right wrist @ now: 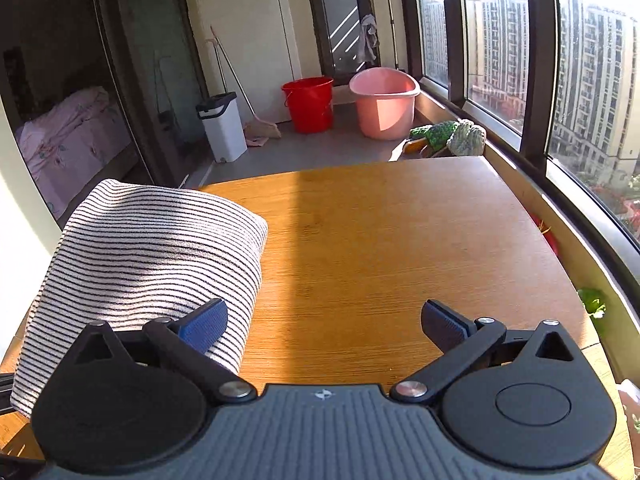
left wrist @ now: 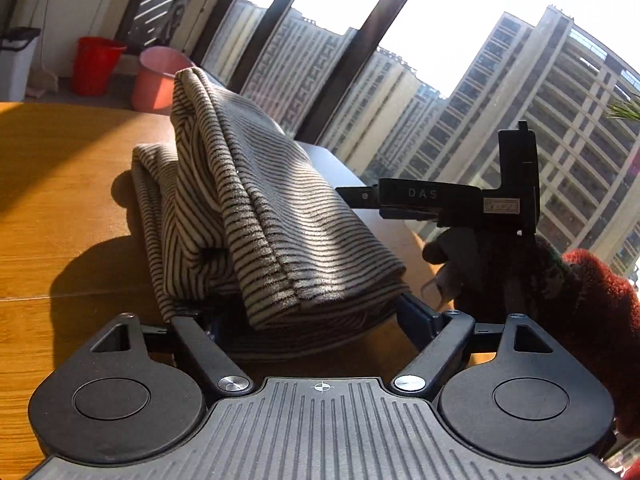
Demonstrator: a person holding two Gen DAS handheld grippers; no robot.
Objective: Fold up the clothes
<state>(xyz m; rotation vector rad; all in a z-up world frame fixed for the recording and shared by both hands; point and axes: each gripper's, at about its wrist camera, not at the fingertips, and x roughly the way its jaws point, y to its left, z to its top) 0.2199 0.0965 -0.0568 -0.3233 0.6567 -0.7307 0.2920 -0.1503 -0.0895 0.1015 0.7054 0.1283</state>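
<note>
Cloth: a striped garment (left wrist: 256,216), folded into a thick bundle, lay on the wooden table (right wrist: 380,240) toward its left part in the right wrist view.
Left gripper (left wrist: 304,312): fingers spread wide either side of the bundle's near end — the fabric bulged up between them; grip on it could not be told.
Right gripper (right wrist: 324,324): jaws wide apart, holding nothing — its left blue pad (right wrist: 204,324) sat over the garment's edge.
Background: a red bucket (right wrist: 309,102) and a pink tub (right wrist: 384,102) stood on the floor by the windows.

red bucket (right wrist: 309,103), pink tub (right wrist: 385,103), wooden table (right wrist: 400,232)
</note>
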